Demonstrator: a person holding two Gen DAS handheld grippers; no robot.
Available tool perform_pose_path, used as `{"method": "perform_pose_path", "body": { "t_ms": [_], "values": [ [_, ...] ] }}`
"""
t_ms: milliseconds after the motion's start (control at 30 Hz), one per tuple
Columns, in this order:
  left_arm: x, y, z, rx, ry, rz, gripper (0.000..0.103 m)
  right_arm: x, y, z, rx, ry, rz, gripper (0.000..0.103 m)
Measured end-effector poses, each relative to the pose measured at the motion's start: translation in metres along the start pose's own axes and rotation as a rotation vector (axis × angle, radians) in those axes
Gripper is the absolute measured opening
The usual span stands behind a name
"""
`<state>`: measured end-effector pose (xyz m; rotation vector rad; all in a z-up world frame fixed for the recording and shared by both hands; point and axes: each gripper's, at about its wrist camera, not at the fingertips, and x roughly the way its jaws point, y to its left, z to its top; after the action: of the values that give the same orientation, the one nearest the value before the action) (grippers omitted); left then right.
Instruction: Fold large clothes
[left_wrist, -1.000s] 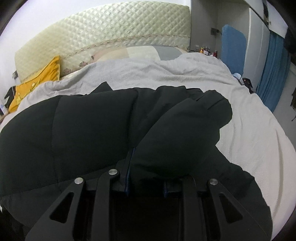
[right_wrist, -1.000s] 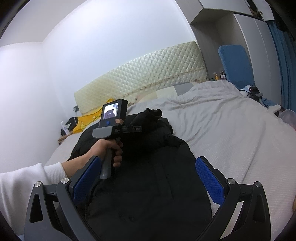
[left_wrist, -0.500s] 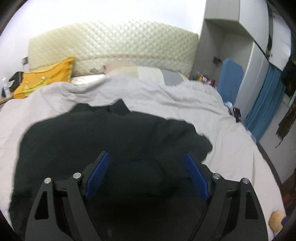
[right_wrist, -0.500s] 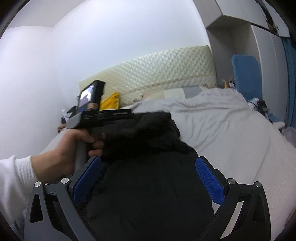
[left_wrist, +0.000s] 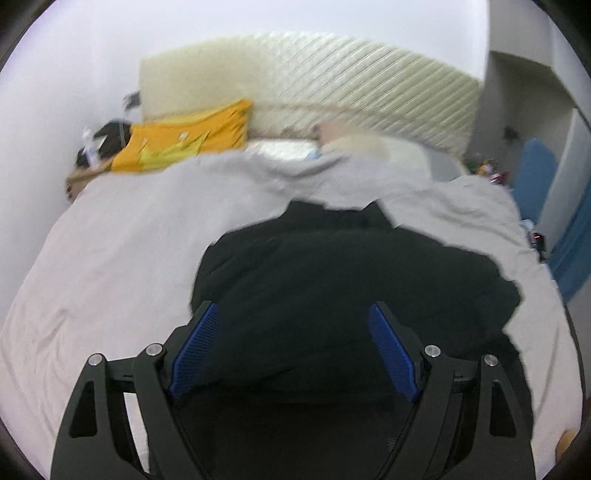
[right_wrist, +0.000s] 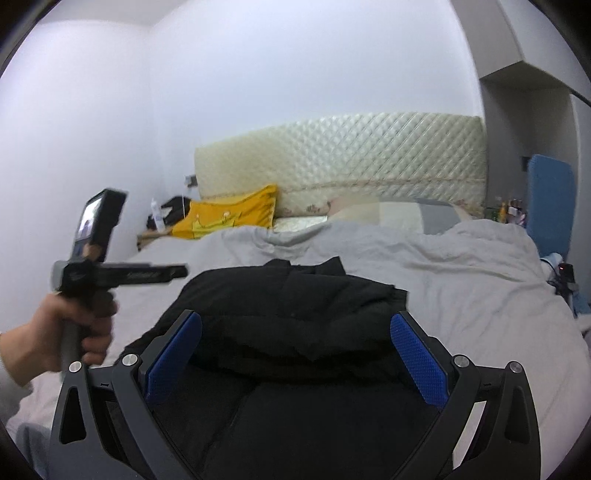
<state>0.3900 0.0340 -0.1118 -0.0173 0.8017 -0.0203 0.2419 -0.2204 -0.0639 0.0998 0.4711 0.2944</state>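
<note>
Black padded jacket (left_wrist: 354, 280), lying in a folded heap on the pale grey bedspread (left_wrist: 122, 251), well short of the quilted cream headboard (left_wrist: 332, 85). Near edge lost beneath both grippers, so full outline not readable; dark cloth without clear seams in the left wrist view, which is smeared by motion blur.

Left gripper (left_wrist: 291, 347): jaws spread wide, having opened within the last second, blue pads (left_wrist: 194, 347) clear of the cloth on both sides, nothing gripped. Jacket seen between and beyond the fingers, not pinched.

Right gripper (right_wrist: 295, 354): jaws likewise wide apart, blue pads (right_wrist: 417, 358) standing off the fabric, empty. Quilted panel lines faintly visible on the jacket in this view only.

Left of the jacket in the right wrist view: a hand (right_wrist: 62, 332) around a grey handle, wrist cut off by the frame edge, the black body of the other gripper reaching toward the jacket, small screen (right_wrist: 88, 221) on top, picture on it too small to read.

Yellow pillow (right_wrist: 229, 214) against the headboard's left end, print on it blurred. Pale pillows (right_wrist: 391, 212) below the headboard's right half, partly buried under the bedspread. Blue chair back (right_wrist: 550, 195) right of the headboard, clipped by the lens rim. Small clutter at both ends of the headboard, not identifiable.
</note>
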Motion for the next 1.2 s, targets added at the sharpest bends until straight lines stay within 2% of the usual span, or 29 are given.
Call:
{"method": "perform_pose_path", "body": {
  "t_ms": [100, 267, 467, 533, 933, 1100, 1200],
  "values": [
    [0.029, 0.014, -0.01, -0.005, 0.048, 0.035, 0.083, 0.041, -0.002, 0.004, 0.008, 0.057, 0.018, 0.103],
    [0.08, 0.027, -0.026, -0.017, 0.114, 0.05, 0.083, 0.115, -0.016, -0.007, 0.033, 0.153, 0.009, 0.101],
    [0.11, 0.02, -0.038, 0.015, 0.122, 0.051, 0.085, 0.179, -0.046, -0.031, 0.053, 0.244, -0.073, 0.1],
    [0.114, 0.015, -0.041, 0.026, 0.129, 0.053, 0.085, 0.196, -0.055, -0.043, 0.064, 0.288, -0.074, 0.1],
    [0.146, 0.007, -0.051, 0.032, 0.218, 0.063, 0.088, 0.23, -0.06, -0.08, -0.018, 0.38, -0.076, 0.103],
    [0.148, 0.004, -0.055, 0.035, 0.217, 0.074, 0.088, 0.239, -0.063, -0.088, -0.026, 0.397, -0.077, 0.103],
    [0.14, 0.002, -0.056, 0.05, 0.182, 0.093, 0.088, 0.238, -0.065, -0.089, -0.008, 0.402, -0.067, 0.103]
  ]
}}
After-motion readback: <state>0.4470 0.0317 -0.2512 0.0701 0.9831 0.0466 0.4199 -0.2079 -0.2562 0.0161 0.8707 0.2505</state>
